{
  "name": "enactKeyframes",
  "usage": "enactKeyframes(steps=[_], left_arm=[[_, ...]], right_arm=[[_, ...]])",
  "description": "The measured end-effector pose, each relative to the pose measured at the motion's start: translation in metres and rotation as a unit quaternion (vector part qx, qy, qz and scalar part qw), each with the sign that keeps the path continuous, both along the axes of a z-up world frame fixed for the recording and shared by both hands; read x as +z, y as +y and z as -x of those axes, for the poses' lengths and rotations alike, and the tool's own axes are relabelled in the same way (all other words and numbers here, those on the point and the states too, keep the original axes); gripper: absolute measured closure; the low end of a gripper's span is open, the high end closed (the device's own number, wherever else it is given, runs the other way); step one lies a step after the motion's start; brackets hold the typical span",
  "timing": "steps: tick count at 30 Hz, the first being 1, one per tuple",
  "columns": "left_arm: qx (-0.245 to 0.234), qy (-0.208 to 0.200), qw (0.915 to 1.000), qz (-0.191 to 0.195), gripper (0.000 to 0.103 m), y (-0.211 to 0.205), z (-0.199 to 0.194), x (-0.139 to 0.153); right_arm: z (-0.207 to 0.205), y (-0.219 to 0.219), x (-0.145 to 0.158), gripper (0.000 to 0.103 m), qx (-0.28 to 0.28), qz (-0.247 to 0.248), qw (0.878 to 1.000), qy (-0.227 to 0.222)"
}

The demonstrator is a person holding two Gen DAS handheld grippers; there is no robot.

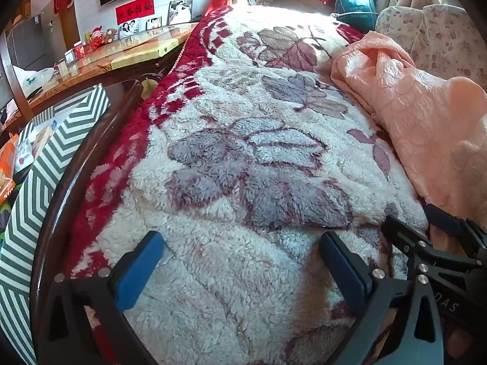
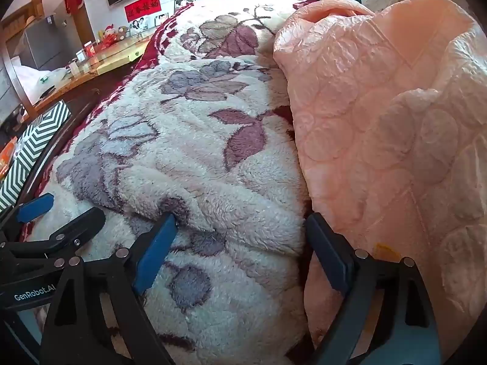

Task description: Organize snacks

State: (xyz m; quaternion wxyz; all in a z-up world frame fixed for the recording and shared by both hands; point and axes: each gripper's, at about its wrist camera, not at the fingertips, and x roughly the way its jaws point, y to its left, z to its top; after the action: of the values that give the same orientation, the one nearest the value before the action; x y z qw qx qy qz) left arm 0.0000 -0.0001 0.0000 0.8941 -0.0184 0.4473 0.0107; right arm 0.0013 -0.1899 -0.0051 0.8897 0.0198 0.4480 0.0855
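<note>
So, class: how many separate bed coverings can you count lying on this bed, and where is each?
2. A fluffy cream floral fleece blanket covers the middle of the bed; a crumpled peach quilted cover lies heaped along its right side. Others may be hidden underneath.

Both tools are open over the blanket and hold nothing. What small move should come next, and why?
Probably swing the left tool left toward the striped box, where snack packets show. Both it and the right tool are open and empty above the fleecy blanket, which has no snacks on it.
</note>
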Motion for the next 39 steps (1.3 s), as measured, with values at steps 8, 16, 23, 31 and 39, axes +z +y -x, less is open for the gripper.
enactKeyframes(steps=[8, 16, 23, 31, 39], left_arm=[[0.0, 0.0, 1.0, 0.0, 0.0, 0.0, 0.0, 0.0], [0.0, 0.0, 1.0, 0.0, 0.0, 0.0, 0.0, 0.0], [0.0, 0.0, 1.0, 0.0, 0.0, 0.0, 0.0, 0.0], [0.0, 0.0, 1.0, 0.001, 0.0, 0.0001, 0.0003, 0.0004], [-0.001, 0.0, 1.0, 0.0, 0.0, 0.0007, 0.001, 0.0096]], right_arm=[[0.0, -0.0001, 0.0001, 0.014, -0.001, -0.002, 1.0, -0.002], [-0.0009, -0.001, -0.0011, 0.013, -0.001, -0.003, 1.0, -0.002], [-0.0011, -0.0029, -0.002, 0.012, -0.001, -0.004, 1.0, -0.002], [-0.0011, -0.0054, -0.0035, 0.011, -0.001, -0.005, 1.0, -0.002], [-0.0021, -0.0016, -0.0077, 0.01, -0.002, -0.003, 1.0, -0.001]])
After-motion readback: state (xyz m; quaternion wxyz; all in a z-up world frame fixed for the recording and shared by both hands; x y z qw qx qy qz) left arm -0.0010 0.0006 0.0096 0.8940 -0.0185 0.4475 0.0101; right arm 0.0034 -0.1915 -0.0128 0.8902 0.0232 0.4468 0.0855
